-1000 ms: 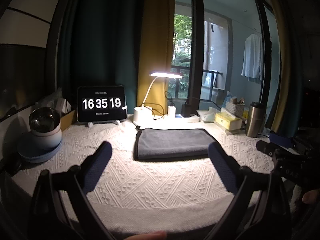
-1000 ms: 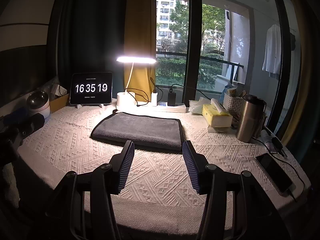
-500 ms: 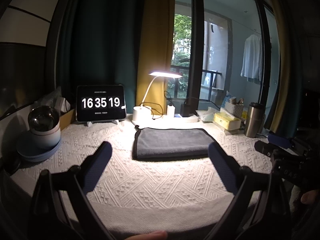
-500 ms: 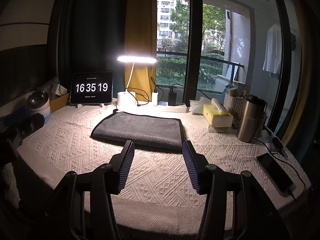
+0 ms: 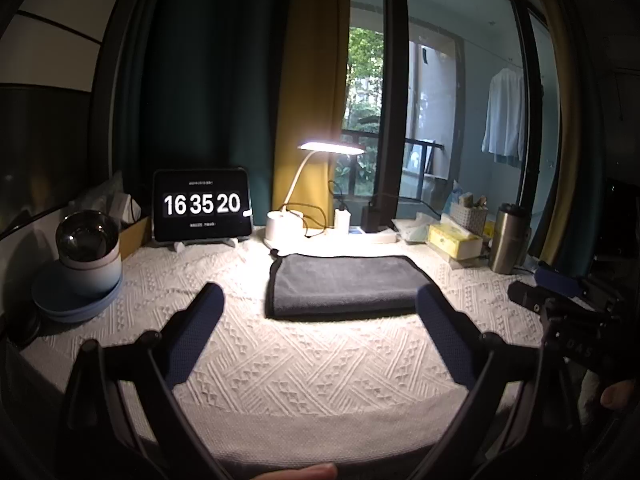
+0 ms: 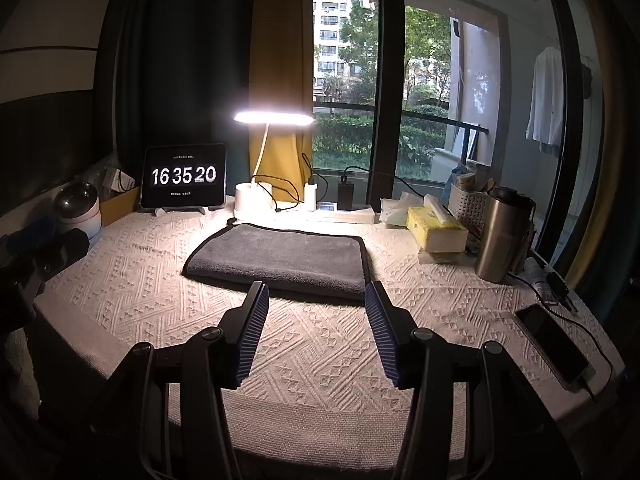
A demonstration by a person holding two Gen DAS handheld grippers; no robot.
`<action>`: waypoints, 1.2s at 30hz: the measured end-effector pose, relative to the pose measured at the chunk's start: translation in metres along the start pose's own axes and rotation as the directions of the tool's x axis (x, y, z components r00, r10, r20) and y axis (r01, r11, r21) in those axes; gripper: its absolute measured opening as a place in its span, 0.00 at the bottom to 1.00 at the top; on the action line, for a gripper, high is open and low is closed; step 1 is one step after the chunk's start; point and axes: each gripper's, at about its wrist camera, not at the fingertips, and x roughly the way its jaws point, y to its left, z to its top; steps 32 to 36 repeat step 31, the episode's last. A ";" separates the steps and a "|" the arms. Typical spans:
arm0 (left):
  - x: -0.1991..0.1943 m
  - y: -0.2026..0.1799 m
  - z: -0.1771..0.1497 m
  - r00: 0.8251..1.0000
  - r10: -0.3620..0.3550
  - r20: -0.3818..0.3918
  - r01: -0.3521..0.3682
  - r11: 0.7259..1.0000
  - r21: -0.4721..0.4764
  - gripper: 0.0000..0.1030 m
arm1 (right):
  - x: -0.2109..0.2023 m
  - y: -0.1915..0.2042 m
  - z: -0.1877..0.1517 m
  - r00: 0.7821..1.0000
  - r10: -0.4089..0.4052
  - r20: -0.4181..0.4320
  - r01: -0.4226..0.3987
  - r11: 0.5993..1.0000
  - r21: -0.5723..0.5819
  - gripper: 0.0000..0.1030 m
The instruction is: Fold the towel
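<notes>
Two grippers — left gripper [image 5: 318, 300], right gripper [image 6: 316, 292] — hover short of the folded grey towel [image 6: 280, 258], jaws apart.

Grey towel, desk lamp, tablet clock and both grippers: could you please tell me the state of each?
Grey towel: folded, flat on the white woven tablecloth.
White desk lamp: on.
Tablet clock: on, showing 16 35 20.
Left gripper: open, empty.
Right gripper: open, empty.

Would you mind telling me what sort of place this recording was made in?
Most likely a home, at a table by a balcony window: a lit desk lamp, a tablet clock and a tissue box stand behind the grey towel, and a shirt hangs outside.
</notes>
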 end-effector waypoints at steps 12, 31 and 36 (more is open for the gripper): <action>0.000 0.001 0.000 1.000 0.000 0.000 0.000 1.000 -0.001 0.95 | 0.001 0.002 0.001 1.000 0.003 0.000 -0.003 1.000 -0.002 0.51; 0.002 0.004 -0.005 1.000 -0.019 -0.002 0.019 1.000 -0.006 0.95 | 0.005 0.006 -0.001 1.000 0.019 -0.008 -0.019 1.000 -0.003 0.52; 0.002 0.004 -0.005 1.000 -0.019 -0.002 0.019 1.000 -0.006 0.95 | 0.005 0.006 -0.001 1.000 0.019 -0.008 -0.019 1.000 -0.003 0.52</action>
